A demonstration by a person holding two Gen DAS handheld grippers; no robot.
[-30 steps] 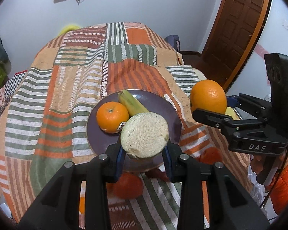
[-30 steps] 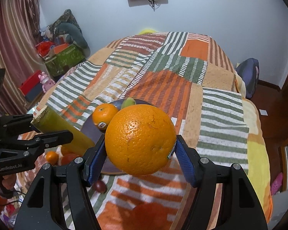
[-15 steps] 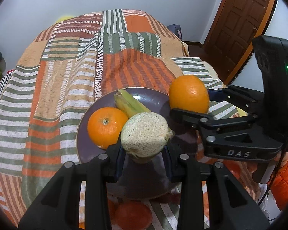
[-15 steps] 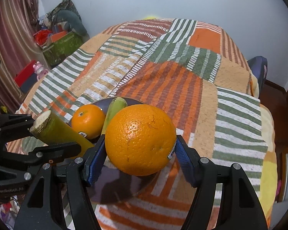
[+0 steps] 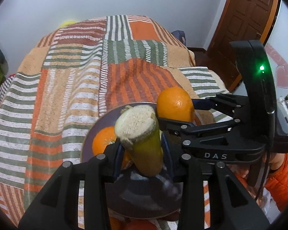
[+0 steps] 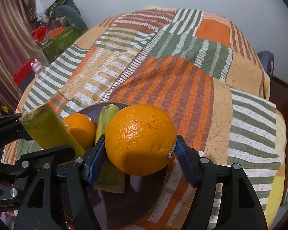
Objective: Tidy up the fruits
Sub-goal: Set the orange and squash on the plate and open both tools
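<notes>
We've got the left gripper (image 5: 142, 149) clamped on a cut sugarcane piece (image 5: 142, 134) and the right gripper (image 6: 140, 149), marked "DAS", squeezing a big orange (image 6: 141, 139), both over the purple plate (image 6: 128, 201) at 6 o'clock on the striped blanket (image 6: 163, 67).

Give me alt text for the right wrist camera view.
The right hand-held gripper clamps a large orange above a dark plate holding a smaller orange and a green stalk piece. At left, the left hand-held gripper holds another stalk piece.
</notes>
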